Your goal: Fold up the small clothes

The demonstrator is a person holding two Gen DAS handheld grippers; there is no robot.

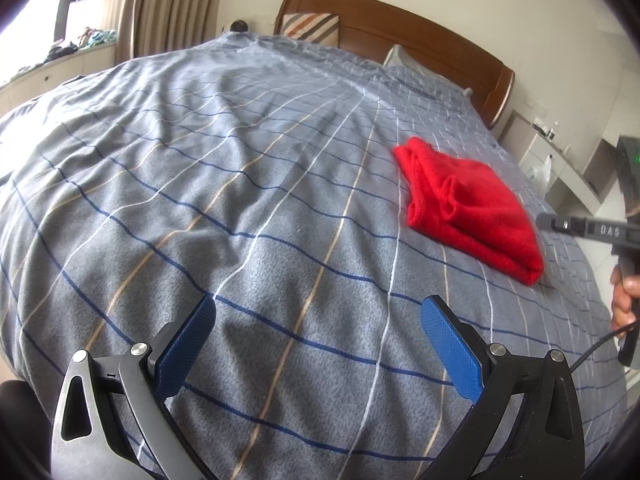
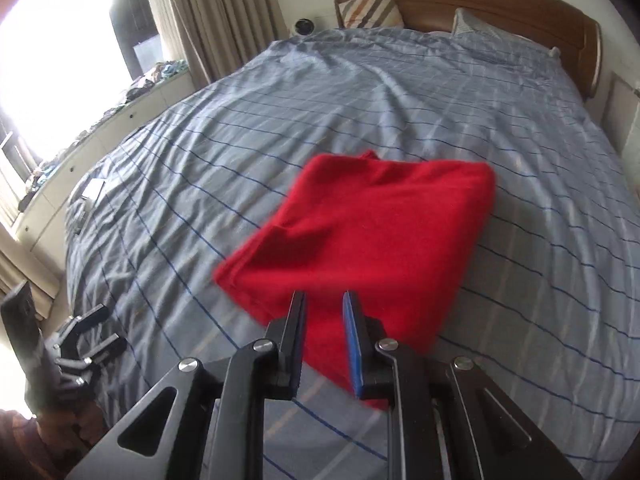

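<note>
One bed (image 2: 400,92) fills both views, a folded red cloth (image 2: 360,240) lying on its checked cover. The left gripper (image 1: 316,336) hovers spread wide and empty; the right gripper (image 2: 324,340), jaws narrowly parted, holds nothing. Folding looks finished; next comes setting it aside.

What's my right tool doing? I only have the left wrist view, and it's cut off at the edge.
Observer: The right tool is over the near edge of the folded red garment. Its jaws are narrowly apart, and I see nothing pinched.
Operator: Anything else lying on the bed?
Observer: Yes, a small white flat item sits near the window-side edge. It's too blurred to identify.
Operator: Is the fold tidy from that side?
Observer: Mostly. It's roughly square, with a small tab of fabric poking out along the far edge.
</note>
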